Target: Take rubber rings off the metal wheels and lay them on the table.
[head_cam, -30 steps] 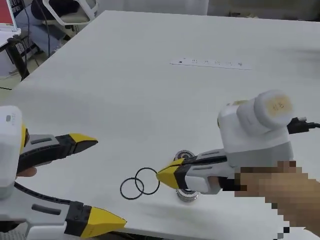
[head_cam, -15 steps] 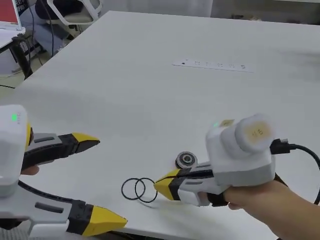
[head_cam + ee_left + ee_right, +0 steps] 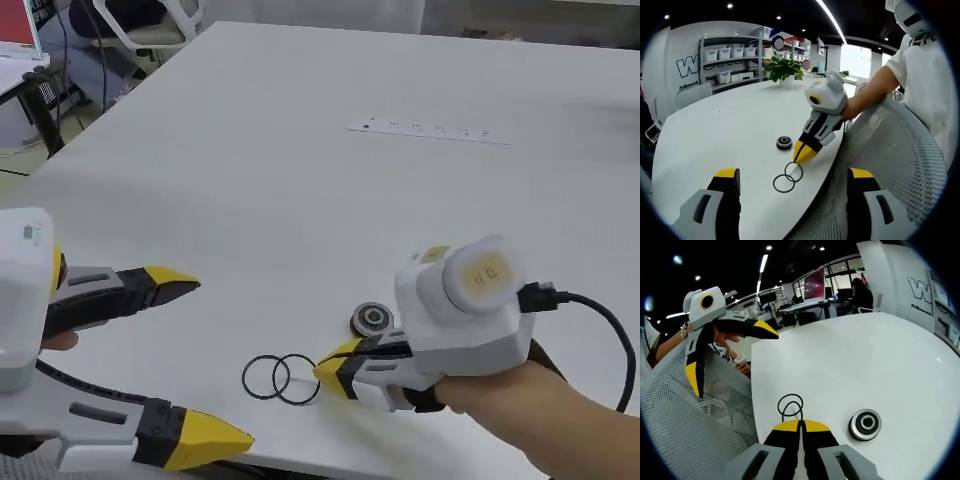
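Two thin black rubber rings lie side by side near the table's front edge, the left ring point(image 3: 265, 377) and the right ring point(image 3: 297, 380). My right gripper point(image 3: 322, 368) is low over the table and shut, with the right ring's point(image 3: 790, 406) edge at its yellow tips. A bare metal wheel point(image 3: 372, 320) lies flat just behind that gripper; in the right gripper view the wheel point(image 3: 865, 424) sits right of the jaws. My left gripper point(image 3: 195, 360) hovers at the front left, wide open and empty, pointing toward the rings point(image 3: 785, 182).
The white table point(image 3: 300, 180) stretches far back with a flat white strip point(image 3: 428, 130) on it. The front edge runs just below the rings. An office chair point(image 3: 140, 25) stands beyond the far left corner. A mesh chair back point(image 3: 890, 150) is at the near side.
My right gripper has moved left and down toward the front edge, and the right ring has come down beside the left one. The left gripper has stayed put.
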Demonstrator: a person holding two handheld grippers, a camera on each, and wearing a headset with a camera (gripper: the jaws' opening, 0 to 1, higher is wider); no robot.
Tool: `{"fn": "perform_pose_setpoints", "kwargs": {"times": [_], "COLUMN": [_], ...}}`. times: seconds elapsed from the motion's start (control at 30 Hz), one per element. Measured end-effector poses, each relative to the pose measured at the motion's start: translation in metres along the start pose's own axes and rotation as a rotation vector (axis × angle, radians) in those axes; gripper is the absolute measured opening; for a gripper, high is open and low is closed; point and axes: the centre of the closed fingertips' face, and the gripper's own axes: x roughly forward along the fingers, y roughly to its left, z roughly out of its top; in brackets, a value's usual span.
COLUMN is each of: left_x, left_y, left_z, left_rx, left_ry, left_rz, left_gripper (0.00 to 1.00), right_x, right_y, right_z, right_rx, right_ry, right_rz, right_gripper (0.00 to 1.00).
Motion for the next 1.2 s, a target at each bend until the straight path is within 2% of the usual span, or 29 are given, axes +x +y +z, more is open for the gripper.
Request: {"fn": "perform_pose_setpoints", "kwargs": {"times": [0.13, 0.37, 0.67, 0.83, 1.03, 1.13, 1.2], "left_x": [0.0, 0.0, 0.0, 0.0, -0.001, 0.0, 0.0], "left_y": [0.0, -0.001, -0.002, -0.001, -0.001, -0.002, -0.002], "left_z": [0.0, -0.001, -0.001, 0.0, 0.001, 0.0, 0.0], "left_rx": [-0.004, -0.005, -0.005, -0.007, -0.011, -0.017, -0.016], "left_ry": [-0.003, 0.004, 0.008, 0.0, -0.004, 0.003, 0.003], "left_rz": [0.002, -0.001, -0.004, 0.003, 0.001, -0.005, -0.005], "left_gripper": [0.86, 0.85, 0.85, 0.85, 0.85, 0.85, 0.85], "right_x": [0.0, -0.002, -0.013, -0.021, -0.034, -0.043, -0.05], "right_y": [-0.002, -0.007, -0.008, -0.006, -0.005, 0.0, 0.004], "right_z": [0.002, -0.001, 0.012, 0.025, 0.045, 0.056, 0.068], "right_rx": [0.033, 0.007, -0.028, -0.013, -0.068, -0.079, -0.102], "right_ry": [-0.018, 0.004, -0.019, -0.048, -0.102, -0.111, -0.145], "right_rz": [0.005, -0.018, -0.01, 0.002, -0.017, 0.008, 0.021], "right_gripper": [0.01, 0.02, 0.04, 0.08, 0.1, 0.14, 0.14]}}
